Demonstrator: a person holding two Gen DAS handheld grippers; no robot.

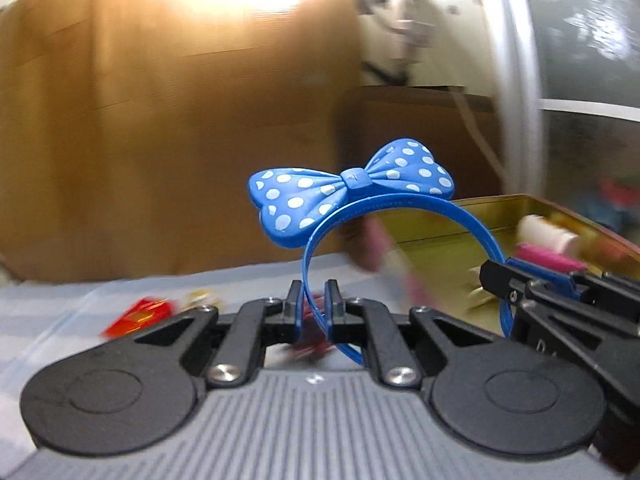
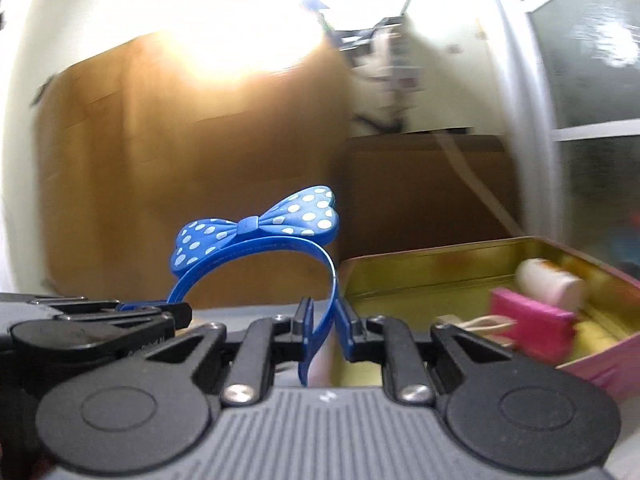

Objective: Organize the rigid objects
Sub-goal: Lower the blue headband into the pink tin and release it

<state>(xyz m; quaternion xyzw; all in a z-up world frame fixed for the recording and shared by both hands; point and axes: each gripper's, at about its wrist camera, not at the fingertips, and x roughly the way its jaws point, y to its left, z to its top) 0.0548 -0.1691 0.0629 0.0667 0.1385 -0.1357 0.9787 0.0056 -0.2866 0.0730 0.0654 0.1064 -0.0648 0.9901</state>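
Left tool (image 1: 314,294): the grey ribbed housing and black linkage fill the bottom of the left wrist view. Its two fingers are clamped on one leg of the blue headband (image 1: 400,202), near that leg's lower end. The band rises from the fingers, arches over to the right and comes down into the right tool (image 1: 494,276), which enters from the right edge and grips the other leg.

Right tool (image 2: 324,316): its fingers are closed on the second leg of the headband (image 2: 280,246). The left tool (image 2: 178,312) appears at the left edge of this view, holding the opposite end.

The headband is held between the two tools, arch uppermost, clear of the desk (image 1: 60,304). A blue bow with white dots (image 1: 348,190) sits on top of the arch, tilted.

An open gold-lined tin with pink outer walls (image 2: 440,258) stands on the desk just beyond and to the right of the right tool. It contains a white cylinder (image 2: 550,282), a pink block (image 2: 532,320) and a pale looped cord (image 2: 476,324).

On the desk at left lie a red object (image 1: 138,314) and a small gold item (image 1: 202,298); both are blurred. Large cardboard boxes (image 1: 160,120) stand behind the desk.
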